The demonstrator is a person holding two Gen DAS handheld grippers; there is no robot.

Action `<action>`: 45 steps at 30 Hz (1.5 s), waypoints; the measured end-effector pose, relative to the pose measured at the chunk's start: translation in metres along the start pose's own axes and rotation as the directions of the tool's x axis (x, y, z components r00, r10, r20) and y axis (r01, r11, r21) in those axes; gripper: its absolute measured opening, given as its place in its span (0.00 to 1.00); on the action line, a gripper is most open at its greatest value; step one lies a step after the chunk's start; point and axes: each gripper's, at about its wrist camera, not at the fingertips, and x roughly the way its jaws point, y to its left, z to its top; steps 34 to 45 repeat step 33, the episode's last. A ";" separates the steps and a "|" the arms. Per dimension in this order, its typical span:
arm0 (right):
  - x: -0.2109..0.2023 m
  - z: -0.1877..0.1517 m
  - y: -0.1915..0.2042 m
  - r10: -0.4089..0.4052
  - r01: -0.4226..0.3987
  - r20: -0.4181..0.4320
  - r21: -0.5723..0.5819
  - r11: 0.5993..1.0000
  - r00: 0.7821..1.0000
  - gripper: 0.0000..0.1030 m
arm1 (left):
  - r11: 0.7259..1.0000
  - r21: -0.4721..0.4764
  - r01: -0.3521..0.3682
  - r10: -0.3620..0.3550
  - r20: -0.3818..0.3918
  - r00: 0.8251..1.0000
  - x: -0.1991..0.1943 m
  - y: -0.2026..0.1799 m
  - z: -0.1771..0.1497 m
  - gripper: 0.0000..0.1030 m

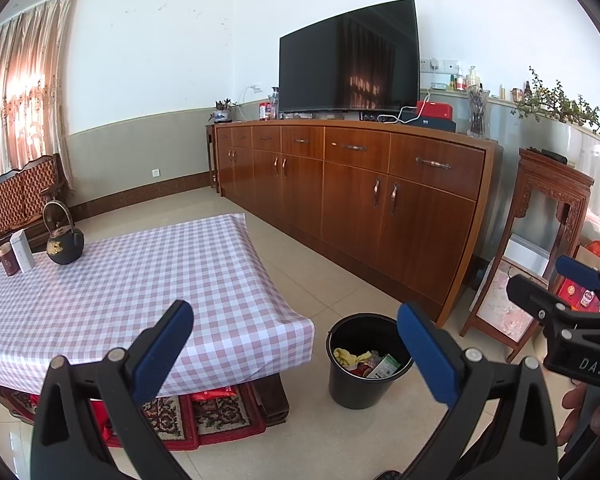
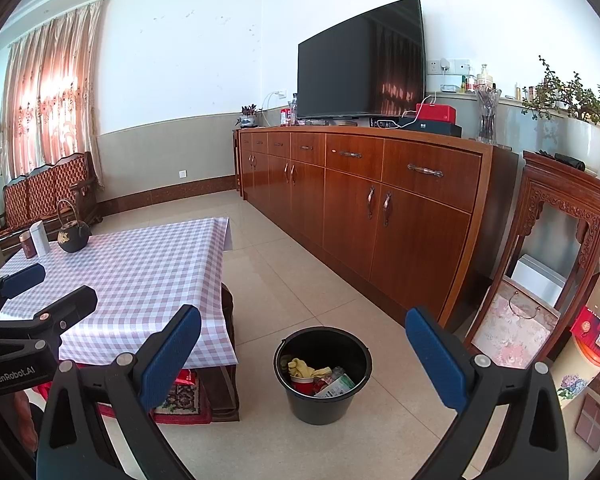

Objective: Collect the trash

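A black plastic bucket point(image 2: 323, 376) stands upright on the tiled floor just beside the table's corner, holding trash: a crumpled yellow cloth point(image 2: 303, 368), a red container point(image 2: 301, 385) and a green-and-white carton point(image 2: 335, 386) leaning against its inner wall

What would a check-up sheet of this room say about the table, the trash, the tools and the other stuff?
Surface: low table under a pink-and-white checked cloth; no trash seen on it.
Job's things: round black plastic bucket on the tiled floor beside the table, holding a yellow crumpled rag, a green-and-white packet and other scraps.
Clutter: black iron teapot, white box and dark red tin at the table's far corner.
Tools: left tool open, empty; right tool open, empty.
Cables: white leads beside the black flat television.
Surroundings: long brown wooden cabinet, pink curtains.
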 end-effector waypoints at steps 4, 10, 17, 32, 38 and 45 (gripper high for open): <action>0.000 0.000 0.000 0.000 0.000 0.000 0.000 1.000 1.000 1.00 | 1.000 -0.001 0.001 -0.001 0.000 1.000 0.000 0.000 -0.001 0.99; 0.000 -0.002 0.002 0.003 -0.003 -0.002 -0.001 1.000 1.000 1.00 | 1.000 -0.011 0.010 -0.010 0.003 1.000 0.000 0.001 -0.002 0.99; 0.001 -0.004 0.003 0.007 -0.007 -0.007 -0.005 1.000 1.000 1.00 | 0.999 -0.021 0.027 -0.027 -0.003 1.000 -0.001 0.003 -0.002 0.99; 0.002 -0.006 0.001 0.000 0.000 -0.015 0.000 1.000 1.000 1.00 | 0.999 0.012 0.050 -0.050 -0.026 0.998 0.004 -0.004 -0.005 0.99; 0.002 -0.006 0.001 -0.002 0.002 -0.016 0.001 1.000 1.000 1.00 | 0.999 0.007 0.051 -0.051 -0.030 0.998 0.004 -0.003 -0.005 0.99; 0.002 -0.006 0.001 -0.002 0.002 -0.016 0.001 1.000 1.000 1.00 | 0.999 0.007 0.051 -0.051 -0.030 0.998 0.004 -0.003 -0.005 0.99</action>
